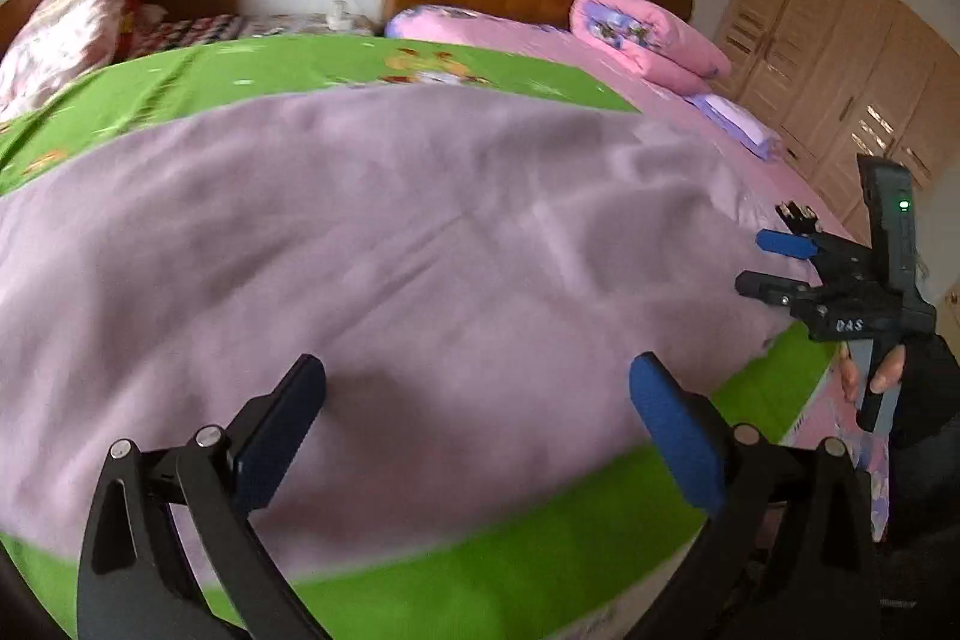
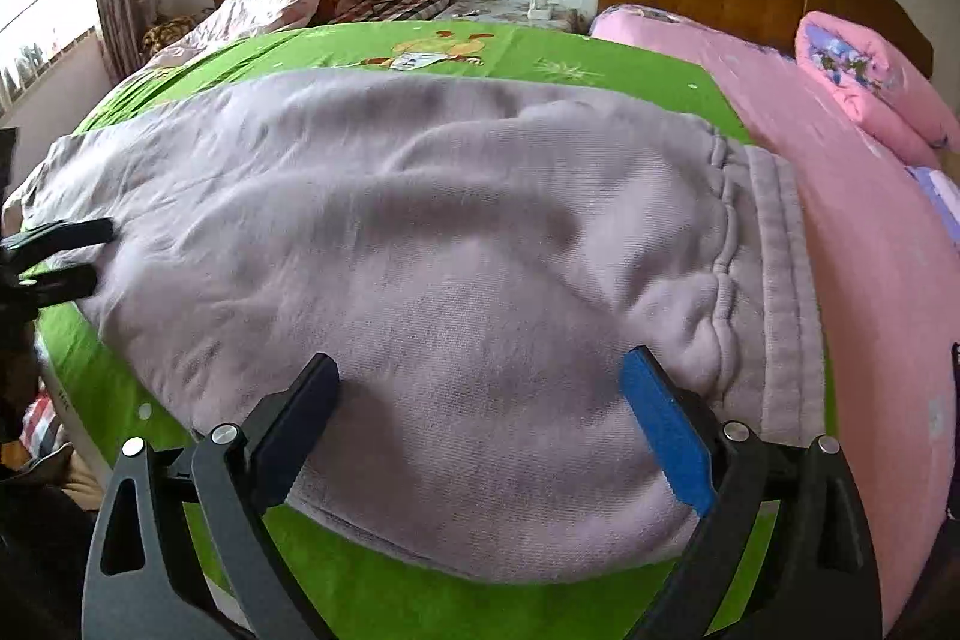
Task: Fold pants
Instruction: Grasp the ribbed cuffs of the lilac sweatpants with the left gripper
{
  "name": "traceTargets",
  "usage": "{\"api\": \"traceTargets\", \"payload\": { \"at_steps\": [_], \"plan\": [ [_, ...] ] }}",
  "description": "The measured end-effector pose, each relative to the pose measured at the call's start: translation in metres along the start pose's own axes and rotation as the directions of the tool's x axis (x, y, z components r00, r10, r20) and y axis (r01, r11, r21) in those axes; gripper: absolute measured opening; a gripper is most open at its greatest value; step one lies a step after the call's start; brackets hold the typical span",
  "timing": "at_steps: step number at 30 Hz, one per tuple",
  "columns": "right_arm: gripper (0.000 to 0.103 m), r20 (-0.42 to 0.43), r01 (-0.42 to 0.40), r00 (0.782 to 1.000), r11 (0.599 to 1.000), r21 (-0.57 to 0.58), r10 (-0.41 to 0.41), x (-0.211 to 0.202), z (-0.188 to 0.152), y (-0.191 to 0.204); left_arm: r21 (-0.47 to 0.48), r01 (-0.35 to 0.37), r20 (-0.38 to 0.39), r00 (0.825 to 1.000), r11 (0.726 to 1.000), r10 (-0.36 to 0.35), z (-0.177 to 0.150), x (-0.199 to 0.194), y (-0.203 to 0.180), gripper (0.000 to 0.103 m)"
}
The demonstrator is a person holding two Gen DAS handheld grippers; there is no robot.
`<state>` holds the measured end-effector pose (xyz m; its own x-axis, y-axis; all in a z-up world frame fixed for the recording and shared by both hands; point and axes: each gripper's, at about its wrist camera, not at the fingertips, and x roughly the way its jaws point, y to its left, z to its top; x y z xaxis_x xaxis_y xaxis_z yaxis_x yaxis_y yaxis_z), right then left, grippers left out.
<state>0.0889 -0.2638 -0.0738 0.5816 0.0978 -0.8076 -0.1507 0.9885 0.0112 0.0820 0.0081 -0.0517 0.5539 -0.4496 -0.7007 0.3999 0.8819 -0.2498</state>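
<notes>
Pants [image 2: 456, 256]: lilac sweatpants lying lengthwise on green sheet [image 2: 336, 580], near bed's front edge, waistband rightward.
Progress: seemingly halved lengthwise; crosswise folds remain.
Left gripper [image 1: 474, 424]: spread wide, empty.
Right gripper [image 2: 480, 418]: likewise.

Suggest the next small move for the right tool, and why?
Probably lower the right tool and close on the near edge of the pants beside the waistband. Both tools are open and empty, and the pants lie spread on the green sheet, with the left tool open above them.
</notes>
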Motion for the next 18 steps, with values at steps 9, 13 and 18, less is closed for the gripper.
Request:
{"api": "traceTargets", "payload": {
  "at_steps": [9,13,18],
  "plan": [
    [0.092,0.146,-0.163,0.970,0.966,-0.202,0.195,-0.027,0.064,0.129,-0.370,-0.095,0.214,0.959,0.924,0.185,-0.036,-0.122,0.147,0.101],
    [0.092,0.093,-0.250,0.942,0.859,-0.446,0.323,-0.011,0.084,0.244,-0.620,-0.113,0.233,0.918,0.777,0.320,-0.079,-0.178,0.233,0.101],
    [0.092,0.018,-0.395,0.869,0.714,-0.579,0.495,0.004,0.099,0.355,-0.823,0.105,0.330,0.888,0.558,0.320,-0.140,-0.230,0.331,0.100]
  ]
}}
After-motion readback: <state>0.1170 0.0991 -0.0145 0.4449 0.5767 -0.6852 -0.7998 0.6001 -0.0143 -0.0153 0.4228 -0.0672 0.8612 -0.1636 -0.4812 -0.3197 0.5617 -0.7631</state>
